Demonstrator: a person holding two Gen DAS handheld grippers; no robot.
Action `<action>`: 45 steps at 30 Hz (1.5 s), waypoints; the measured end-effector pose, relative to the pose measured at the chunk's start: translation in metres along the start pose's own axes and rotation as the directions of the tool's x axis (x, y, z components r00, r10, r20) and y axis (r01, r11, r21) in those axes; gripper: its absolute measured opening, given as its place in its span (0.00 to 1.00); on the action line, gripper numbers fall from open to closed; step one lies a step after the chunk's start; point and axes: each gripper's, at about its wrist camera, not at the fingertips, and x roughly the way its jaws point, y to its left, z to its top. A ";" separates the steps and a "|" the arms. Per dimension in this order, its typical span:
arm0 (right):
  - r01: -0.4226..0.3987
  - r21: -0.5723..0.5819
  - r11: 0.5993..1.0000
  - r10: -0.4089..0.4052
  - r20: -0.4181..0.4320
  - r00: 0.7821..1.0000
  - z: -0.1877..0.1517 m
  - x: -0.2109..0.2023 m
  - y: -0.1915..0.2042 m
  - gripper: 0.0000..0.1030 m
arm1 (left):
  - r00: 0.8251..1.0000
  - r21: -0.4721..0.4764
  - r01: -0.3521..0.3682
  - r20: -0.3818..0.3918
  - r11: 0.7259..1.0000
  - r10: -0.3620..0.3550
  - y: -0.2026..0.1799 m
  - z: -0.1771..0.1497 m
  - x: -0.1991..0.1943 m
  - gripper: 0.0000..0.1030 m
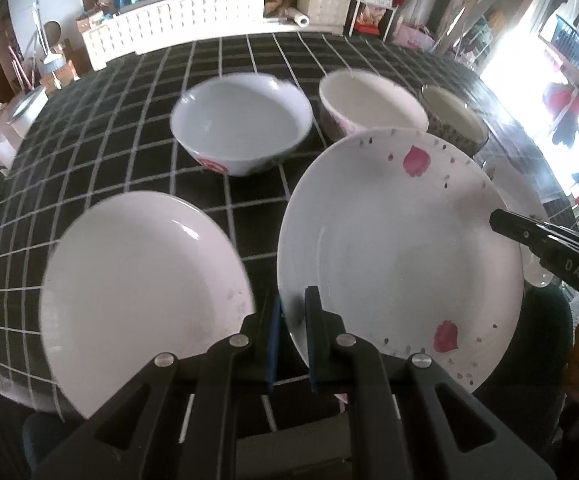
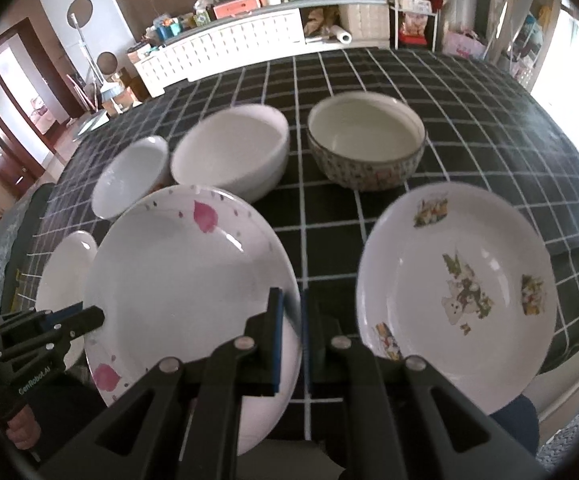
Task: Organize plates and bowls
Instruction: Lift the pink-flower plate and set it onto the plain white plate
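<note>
Both tongs (image 1: 291,336) (image 2: 291,340) clenched on petal plate (image 1: 401,248) rims | keep level | lift together, clear plain plate (image 1: 141,292)

A white plate with pink petals (image 1: 401,240) sits tilted above the checked cloth, pinched at opposite rims. A plain white plate (image 1: 137,292) lies to its left, a cartoon-printed plate (image 2: 457,292) to its right. Behind stand three bowls: white (image 1: 241,124), pink-flowered (image 1: 369,100), speckled (image 2: 365,148).
</note>
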 end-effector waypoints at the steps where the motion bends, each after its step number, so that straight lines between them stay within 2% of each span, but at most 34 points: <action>1: -0.004 -0.003 1.000 0.004 0.004 1.000 0.000 -0.002 0.003 0.11 | 1.000 -0.003 -0.006 0.010 1.000 0.006 0.003 0.000 -0.005 0.09; 6: -0.027 -0.044 0.999 0.028 0.016 0.999 0.008 -0.005 0.026 0.11 | 0.999 -0.039 -0.028 0.040 0.999 0.029 0.024 -0.002 -0.024 0.09; 13: -0.075 -0.134 0.988 0.077 0.007 0.997 0.014 0.005 0.075 0.11 | 0.993 -0.116 -0.094 0.061 0.989 0.102 0.066 -0.016 -0.046 0.09; 22: -0.155 -0.219 0.963 0.139 -0.086 0.987 0.008 0.040 0.136 0.11 | 0.985 -0.225 -0.163 0.026 0.961 0.173 0.121 -0.048 -0.057 0.08; 28: -0.165 -0.261 0.951 0.139 -0.116 0.983 0.005 0.054 0.165 0.11 | 0.981 -0.264 -0.189 -0.004 0.946 0.195 0.147 -0.059 -0.054 0.09; 35: -0.155 -0.288 0.945 0.120 -0.137 0.983 0.005 0.068 0.180 0.11 | 0.979 -0.281 -0.201 -0.015 0.939 0.205 0.163 -0.057 -0.046 0.09; 45: -0.147 -0.274 0.950 0.105 -0.164 0.981 0.008 0.085 0.175 0.11 | 0.981 -0.286 -0.191 -0.030 0.939 0.190 0.171 -0.047 -0.030 0.08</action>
